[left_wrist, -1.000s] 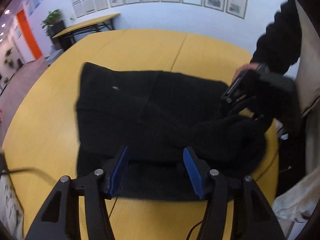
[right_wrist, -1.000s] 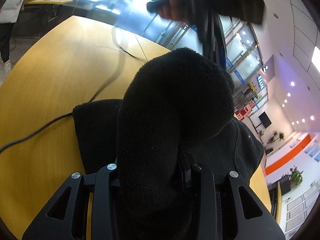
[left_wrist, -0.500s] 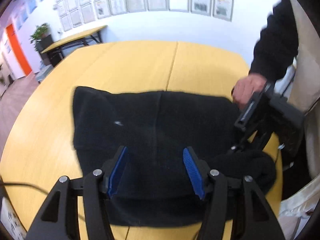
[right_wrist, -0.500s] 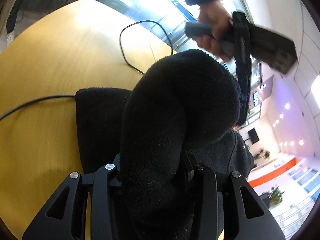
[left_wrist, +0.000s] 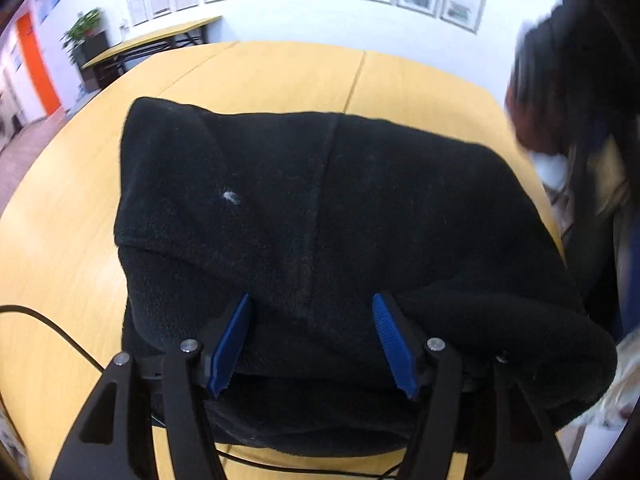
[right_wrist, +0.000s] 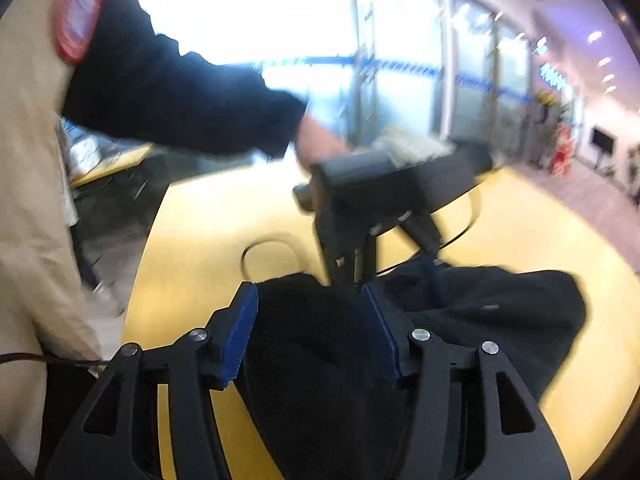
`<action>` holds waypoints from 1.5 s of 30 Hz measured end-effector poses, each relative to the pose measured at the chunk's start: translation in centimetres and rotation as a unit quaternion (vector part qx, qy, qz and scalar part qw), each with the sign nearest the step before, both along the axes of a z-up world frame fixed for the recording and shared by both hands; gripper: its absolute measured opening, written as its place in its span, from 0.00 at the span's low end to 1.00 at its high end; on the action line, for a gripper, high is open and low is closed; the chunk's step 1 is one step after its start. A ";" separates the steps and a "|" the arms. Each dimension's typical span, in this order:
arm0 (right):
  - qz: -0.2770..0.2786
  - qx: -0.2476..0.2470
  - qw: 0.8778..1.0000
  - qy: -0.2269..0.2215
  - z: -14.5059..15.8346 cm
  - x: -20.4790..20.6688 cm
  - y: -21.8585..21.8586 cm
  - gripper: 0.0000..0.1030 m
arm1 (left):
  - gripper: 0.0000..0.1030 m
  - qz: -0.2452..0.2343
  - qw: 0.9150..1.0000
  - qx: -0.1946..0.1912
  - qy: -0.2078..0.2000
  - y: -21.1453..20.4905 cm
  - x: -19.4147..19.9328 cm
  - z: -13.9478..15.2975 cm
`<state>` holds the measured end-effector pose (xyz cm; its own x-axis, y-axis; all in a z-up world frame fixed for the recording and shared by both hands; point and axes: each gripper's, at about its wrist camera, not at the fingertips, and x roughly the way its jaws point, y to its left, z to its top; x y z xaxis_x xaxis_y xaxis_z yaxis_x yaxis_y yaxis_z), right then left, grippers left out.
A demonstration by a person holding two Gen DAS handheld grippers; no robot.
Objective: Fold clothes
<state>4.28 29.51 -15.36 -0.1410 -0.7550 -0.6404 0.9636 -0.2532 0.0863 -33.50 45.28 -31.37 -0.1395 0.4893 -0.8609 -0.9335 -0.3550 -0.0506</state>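
A black fleece garment (left_wrist: 320, 208) lies partly folded on the round yellow table (left_wrist: 72, 216). My left gripper (left_wrist: 310, 340) is open, low over the garment's near edge, with fabric between its blue pads (left_wrist: 230, 340). In the right wrist view the garment (right_wrist: 480, 312) spreads to the right. My right gripper (right_wrist: 310, 332) is open, and a bunched roll of the fleece lies between its blue pads (right_wrist: 240, 332). The left gripper (right_wrist: 380, 200) appears there too, blurred, held by the person's hand just past the garment.
A black cable (left_wrist: 52, 328) runs over the table at the left, and loops on the table (right_wrist: 272, 252) in the right wrist view. The person in a beige coat (right_wrist: 28, 200) stands at the table's edge. Another table (left_wrist: 160, 40) and a plant (left_wrist: 84, 28) stand by the far wall.
My right gripper has opened and let go of the fleece roll, and swung to face across the table. My left gripper has moved down and closer over the garment. The sleeve now lies on the garment.
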 end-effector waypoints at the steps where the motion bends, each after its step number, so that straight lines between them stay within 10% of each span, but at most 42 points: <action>1: 0.028 0.028 0.999 -0.020 -2.2 0.0 -1.3 0.54 | 0.65 -0.001 1.000 0.002 -0.008 -0.1 -0.1 -0.1; 10: 0.101 0.077 0.991 0.030 -8.2 1.1 -3.8 0.73 | 0.65 0.016 0.999 0.038 0.030 0.2 0.9 3.4; 19: -0.003 0.008 0.998 0.059 -0.3 -0.8 3.1 0.65 | 0.66 0.010 0.999 0.010 0.036 2.6 -0.7 -2.0; 22: -0.073 0.100 0.981 0.152 -1.2 -0.2 7.2 0.70 | 0.66 0.018 0.999 0.014 0.036 2.6 -1.0 -2.2; 25: -0.027 0.199 0.956 0.214 -5.8 2.0 8.0 0.68 | 0.71 0.022 0.999 0.011 0.035 3.0 -1.5 -2.8; 29: -0.092 0.237 0.925 0.282 -9.4 1.7 6.5 0.63 | 0.74 0.032 0.999 0.010 0.032 3.0 -1.6 -3.7; 32: -0.208 0.211 0.934 0.198 -8.6 -1.7 8.2 0.65 | 0.74 0.041 0.998 0.012 0.037 3.4 -1.4 -4.3; 37: -0.369 0.187 0.910 0.030 -9.3 -5.2 16.0 0.50 | 0.74 0.044 0.998 0.021 0.042 2.8 -1.7 -4.2; 45: -0.355 0.202 0.910 -0.068 -6.1 -6.8 19.0 0.44 | 0.75 0.050 0.998 0.018 0.040 2.5 -1.1 -2.0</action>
